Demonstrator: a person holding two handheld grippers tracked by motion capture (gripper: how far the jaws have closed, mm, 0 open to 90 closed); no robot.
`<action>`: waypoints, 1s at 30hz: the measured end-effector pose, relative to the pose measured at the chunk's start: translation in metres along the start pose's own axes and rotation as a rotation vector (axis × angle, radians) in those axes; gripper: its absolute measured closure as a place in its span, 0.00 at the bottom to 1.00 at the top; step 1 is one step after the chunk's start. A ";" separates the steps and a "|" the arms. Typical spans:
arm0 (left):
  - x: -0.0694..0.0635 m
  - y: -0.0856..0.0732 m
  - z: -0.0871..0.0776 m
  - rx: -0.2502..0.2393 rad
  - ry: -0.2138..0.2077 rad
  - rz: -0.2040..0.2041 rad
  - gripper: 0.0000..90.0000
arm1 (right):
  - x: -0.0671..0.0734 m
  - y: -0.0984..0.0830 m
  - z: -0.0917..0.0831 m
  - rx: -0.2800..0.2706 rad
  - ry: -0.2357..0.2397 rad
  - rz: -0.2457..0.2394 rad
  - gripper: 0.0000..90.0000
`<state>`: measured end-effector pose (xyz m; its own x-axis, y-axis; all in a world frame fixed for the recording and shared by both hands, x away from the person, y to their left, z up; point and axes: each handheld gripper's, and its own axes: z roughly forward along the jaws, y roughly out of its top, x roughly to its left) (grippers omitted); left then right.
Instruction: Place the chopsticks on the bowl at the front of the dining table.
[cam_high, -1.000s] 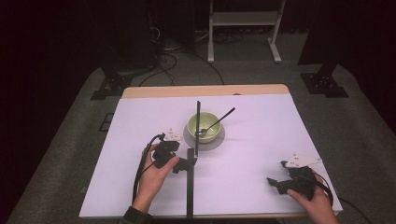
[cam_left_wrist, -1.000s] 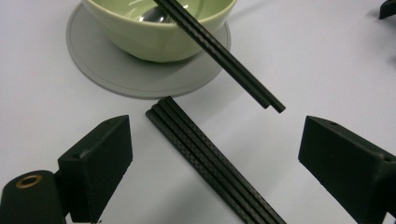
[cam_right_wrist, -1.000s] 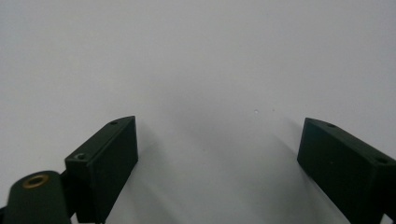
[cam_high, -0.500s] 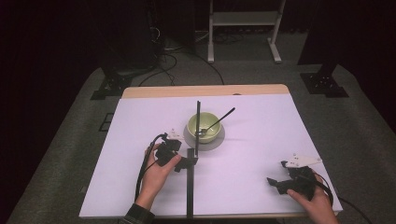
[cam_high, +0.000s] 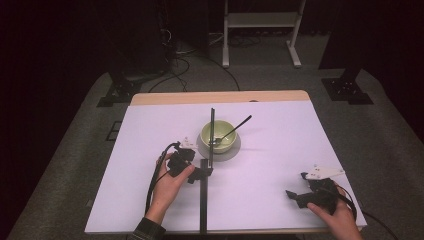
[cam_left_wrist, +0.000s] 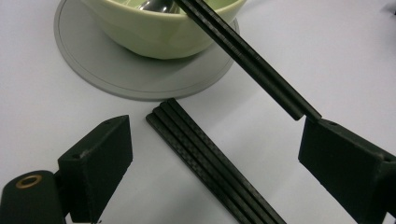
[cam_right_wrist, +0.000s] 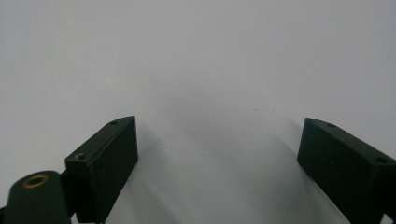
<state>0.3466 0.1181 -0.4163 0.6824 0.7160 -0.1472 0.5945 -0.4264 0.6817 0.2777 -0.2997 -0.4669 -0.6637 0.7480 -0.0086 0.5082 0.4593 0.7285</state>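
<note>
White table (cam_high: 270, 165) amid dark, cable-strewn floor (cam_high: 195, 70).

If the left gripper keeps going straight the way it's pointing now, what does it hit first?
Most likely the flat black bar lying on the table between the open jaws of the left gripper. Beyond it come the grey mat and the green bowl. How high the gripper sits above the bar is unclear.

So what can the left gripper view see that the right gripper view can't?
The left gripper view has the green bowl on its grey mat, flat black strips on the white table between the left claw jaws, and a black rod slanting above. The right gripper view has the right claw instead. Both share the table and wide-open jaws.
</note>
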 end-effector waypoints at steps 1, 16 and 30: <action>0.000 0.000 0.001 -0.003 0.003 -0.005 0.10 | 0.000 0.000 0.000 0.000 0.000 0.000 0.12; -0.001 -0.002 -0.004 -0.005 -0.003 0.007 0.10 | 0.000 0.000 0.000 0.000 0.000 0.000 0.12; 0.006 -0.020 -0.037 -0.063 0.001 0.045 0.10 | 0.000 0.000 0.000 -0.003 0.000 -0.002 0.12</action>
<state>0.3230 0.1516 -0.4046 0.7072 0.6977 -0.1144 0.5353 -0.4226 0.7314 0.2775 -0.2998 -0.4670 -0.6645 0.7472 -0.0104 0.5052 0.4594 0.7306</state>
